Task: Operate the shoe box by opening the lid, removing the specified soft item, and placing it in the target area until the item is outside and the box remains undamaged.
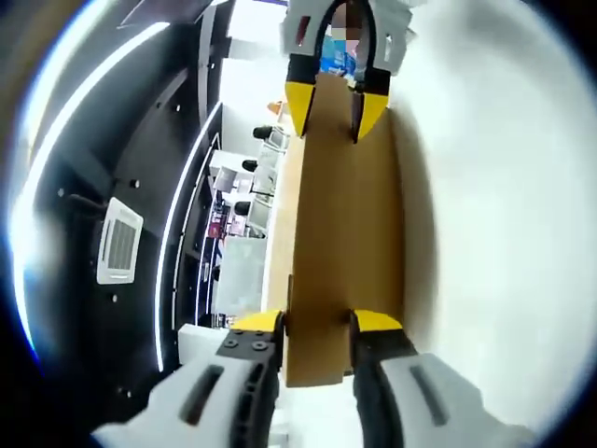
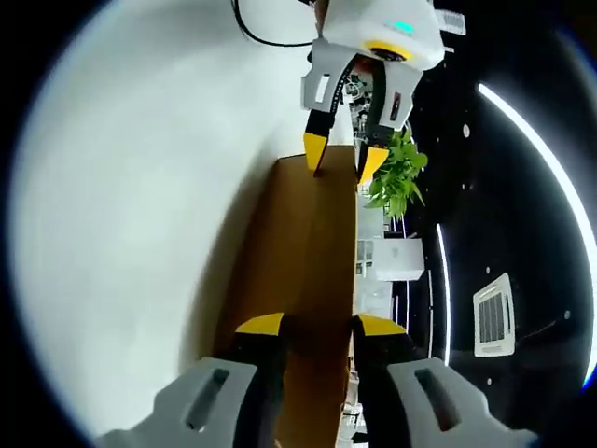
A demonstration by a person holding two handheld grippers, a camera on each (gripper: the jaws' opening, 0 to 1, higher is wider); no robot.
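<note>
A brown cardboard shoe box (image 1: pixel 345 224) stretches lengthwise between the two grippers, and its lid looks closed. In the left gripper view my left gripper (image 1: pixel 317 322) clamps the near end between its yellow-tipped jaws. My right gripper (image 1: pixel 336 107) holds the far end. The right gripper view is the mirror of this: the right gripper (image 2: pixel 319 325) is shut on the near end of the box (image 2: pixel 303 243), and the left gripper (image 2: pixel 343 154) grips the opposite end. No soft item is in sight.
Both views are rolled sideways. A white tabletop (image 1: pixel 494 233) lies along one side of the box (image 2: pixel 121 215). On the other side are a dark ceiling with light strips, an air vent (image 1: pixel 117 243), shelves and a green plant (image 2: pixel 396 177).
</note>
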